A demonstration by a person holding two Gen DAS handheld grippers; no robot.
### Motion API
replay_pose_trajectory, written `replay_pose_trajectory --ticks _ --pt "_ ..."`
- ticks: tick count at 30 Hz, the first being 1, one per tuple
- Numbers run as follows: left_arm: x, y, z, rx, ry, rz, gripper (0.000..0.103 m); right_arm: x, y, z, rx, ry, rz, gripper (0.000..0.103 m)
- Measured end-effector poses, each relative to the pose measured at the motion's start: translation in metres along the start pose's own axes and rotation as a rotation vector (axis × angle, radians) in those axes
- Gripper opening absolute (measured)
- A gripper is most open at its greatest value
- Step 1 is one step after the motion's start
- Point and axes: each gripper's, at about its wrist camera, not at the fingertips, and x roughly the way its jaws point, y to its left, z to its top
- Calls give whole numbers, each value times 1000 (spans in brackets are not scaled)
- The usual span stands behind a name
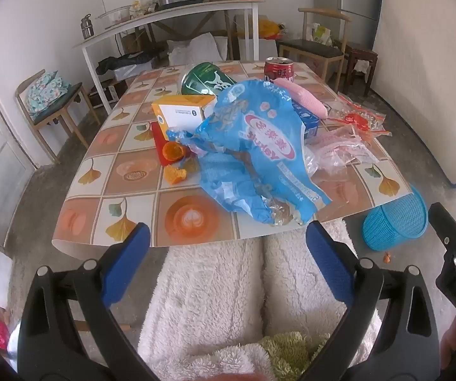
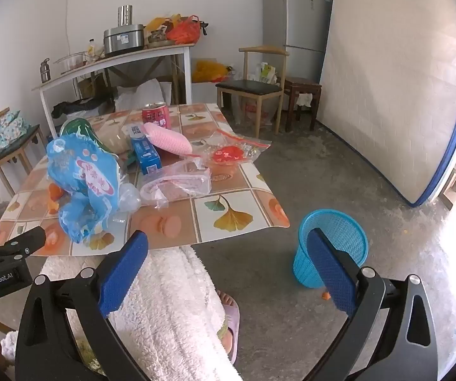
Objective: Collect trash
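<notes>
1. On the low table (image 1: 126, 165), with its tile-and-leaf patterned cover, the trash lies heaped toward the middle and right.
2. The crumpled blue plastic bag (image 1: 253, 146) is the biggest piece, sprawled near the front edge and partly covering what lies behind it.
3. The blue mesh basket (image 2: 332, 244) stands on the concrete floor to the right of the table, well apart from the trash.
4. Clear plastic bags (image 2: 177, 187) lie right of the blue bag; a green tin (image 1: 208, 79), a pink pouch (image 2: 167, 138) and a red can (image 1: 278, 69) sit behind.
5. A yellow-and-white box (image 1: 183, 111) and a small blue carton (image 2: 146, 157) flank the bag.
6. The left gripper (image 1: 228, 254) and right gripper (image 2: 228, 263) hover over white fleece-clad knees, jaws spread wide, holding nothing.
7. Orange peel scraps (image 1: 173, 174) lie left of the bag.
</notes>
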Motion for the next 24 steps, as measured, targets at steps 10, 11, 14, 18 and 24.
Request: replay_pose_trajectory --ticks 10,11,14,18,24 --pt "0 -1 0 1 -4 1 94 0 2 1 -7 -3 -13 98" --pt "0 -2 2 2 -4 2 94 1 1 1 -6 -1 -10 98" --pt "0 -2 2 1 -5 4 94 0 1 2 -5 -3 -11 98" --pt "-1 -3 3 -4 -6 6 94 0 2 2 -8 -5 -12 98" --pt "-1 -1 4 -6 -5 3 94 -3 0 4 -4 -10 -19 98"
